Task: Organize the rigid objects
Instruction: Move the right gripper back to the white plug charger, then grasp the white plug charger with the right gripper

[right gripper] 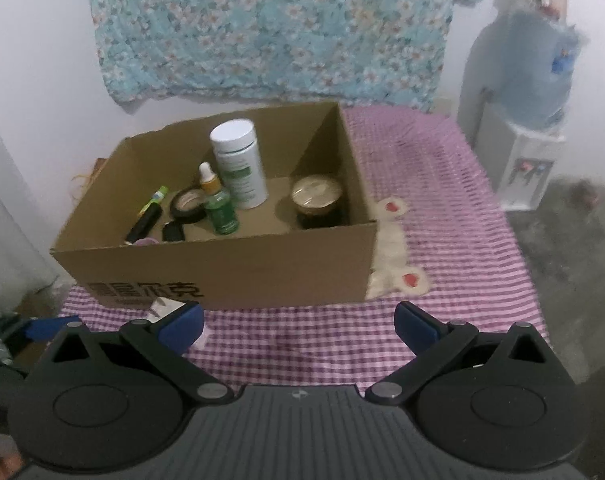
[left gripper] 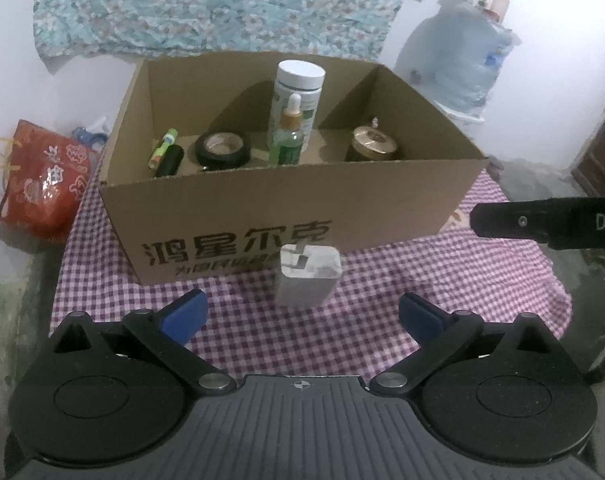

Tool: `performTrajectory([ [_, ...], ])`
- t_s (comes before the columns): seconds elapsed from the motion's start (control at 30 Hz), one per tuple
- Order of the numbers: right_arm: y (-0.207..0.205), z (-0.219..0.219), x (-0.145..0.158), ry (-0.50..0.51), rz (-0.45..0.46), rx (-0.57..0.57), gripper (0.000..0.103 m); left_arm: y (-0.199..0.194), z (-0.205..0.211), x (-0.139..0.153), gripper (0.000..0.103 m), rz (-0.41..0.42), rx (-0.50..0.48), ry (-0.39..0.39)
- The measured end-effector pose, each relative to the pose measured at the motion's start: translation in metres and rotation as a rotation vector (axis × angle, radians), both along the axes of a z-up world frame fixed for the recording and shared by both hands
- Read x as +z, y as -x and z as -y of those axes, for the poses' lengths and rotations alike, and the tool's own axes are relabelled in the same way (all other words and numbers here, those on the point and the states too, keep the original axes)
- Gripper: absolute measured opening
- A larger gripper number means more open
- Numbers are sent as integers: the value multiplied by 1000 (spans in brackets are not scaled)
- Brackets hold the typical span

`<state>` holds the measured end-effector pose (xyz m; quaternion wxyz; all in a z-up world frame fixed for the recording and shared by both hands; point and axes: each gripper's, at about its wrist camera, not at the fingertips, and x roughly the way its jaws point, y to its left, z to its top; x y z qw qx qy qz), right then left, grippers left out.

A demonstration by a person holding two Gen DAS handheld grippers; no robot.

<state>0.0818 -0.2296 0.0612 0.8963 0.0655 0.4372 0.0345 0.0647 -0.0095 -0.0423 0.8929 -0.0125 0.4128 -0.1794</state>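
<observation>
An open cardboard box point(left gripper: 238, 216) stands on the checked tablecloth and also shows in the right wrist view point(right gripper: 262, 268). Inside it are a white bottle point(left gripper: 298, 92), a green dropper bottle point(left gripper: 288, 140), a black tape roll point(left gripper: 222, 150), a gold-lidded jar point(left gripper: 376, 144) and a green-capped marker point(left gripper: 162, 152). A white rectangular block point(left gripper: 308, 276) stands upright on the cloth in front of the box. My left gripper point(left gripper: 302, 316) is open just before the block. My right gripper point(right gripper: 298, 324) is open and empty in front of the box.
A red gift bag point(left gripper: 42, 184) sits left of the table. A water dispenser with a blue bottle point(right gripper: 530, 120) stands at the right. Floral cloth point(right gripper: 270, 28) hangs on the wall behind. The right gripper's side point(left gripper: 550, 220) reaches in at the right.
</observation>
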Motion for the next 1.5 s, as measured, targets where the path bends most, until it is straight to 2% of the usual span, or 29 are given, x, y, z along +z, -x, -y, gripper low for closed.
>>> performTrajectory([
  [0.1,-10,-2,-5,-71,-27,13,103,-4,4,-6,99,14,0,-11],
  [0.23,-21,1,-16,-255,-64,36,103,-11,10,-12,89,22,-4,-4],
  [0.37,-28,-3,-26,-345,-74,59,101,-20,18,-22,77,-1,-24,4],
  [0.47,-33,-6,-35,-393,-107,62,92,-24,22,-26,73,-7,-31,10],
  [0.6,-40,-6,-49,-457,-161,51,74,-29,24,-29,65,-5,-28,12],
  [0.87,-49,-12,-67,-528,-213,51,58,-39,23,-37,51,-20,-11,11],
  [0.93,-52,-14,-70,-542,-221,50,53,-39,22,-37,48,-19,-9,11],
  [1.0,-54,-15,-73,-555,-231,52,40,-39,22,-37,47,-17,-9,10],
  [1.07,-55,-17,-77,-555,-241,50,34,-38,23,-36,46,-8,-9,-3],
  [1.23,-54,-14,-79,-575,-243,37,29,-39,24,-36,44,10,-16,-12],
  [1.5,-49,-12,-74,-570,-240,38,29,-27,28,-31,42,22,-15,-4],
])
